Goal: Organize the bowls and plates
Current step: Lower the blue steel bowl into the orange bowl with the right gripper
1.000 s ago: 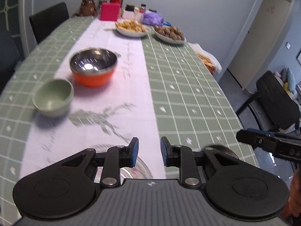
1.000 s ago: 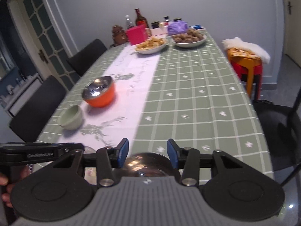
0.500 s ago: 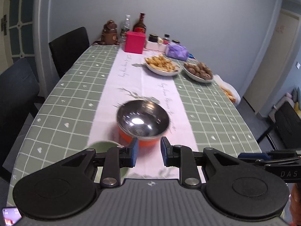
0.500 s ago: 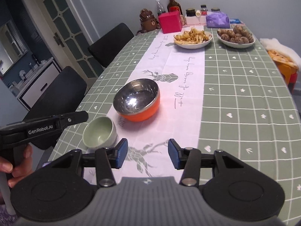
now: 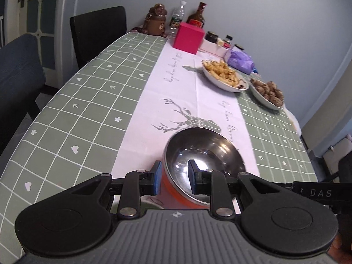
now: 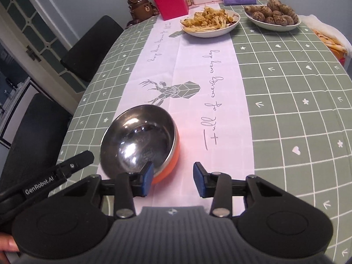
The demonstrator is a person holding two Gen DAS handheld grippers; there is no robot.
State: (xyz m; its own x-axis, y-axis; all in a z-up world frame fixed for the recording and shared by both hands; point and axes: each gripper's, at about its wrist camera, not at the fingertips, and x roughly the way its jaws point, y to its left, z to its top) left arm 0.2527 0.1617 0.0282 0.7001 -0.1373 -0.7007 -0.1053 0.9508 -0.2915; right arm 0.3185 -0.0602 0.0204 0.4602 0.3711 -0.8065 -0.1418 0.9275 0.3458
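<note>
Left tool (image 5: pixel 173 177): jaws part open, straddling the near rim of the orange steel-lined bowl (image 5: pixel 203 157), no clamp visible. Bowl sits on the worktop (image 6: pixel 286 92) runner. Right tool (image 6: pixel 172 179): jaws just closing, empty, bowl just left of them.

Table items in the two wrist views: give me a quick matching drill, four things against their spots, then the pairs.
Things:
1. steel bowl
2. pink box
3. fries plate
4. bear jar

Places:
A. far end of the white runner
B. far corner of the table, on the green check
C. on the runner, just past the grippers' fingertips
D. right edge of the runner, beside the plate of brown balls

Pairs: 1-C, 2-A, 3-D, 4-B
</note>
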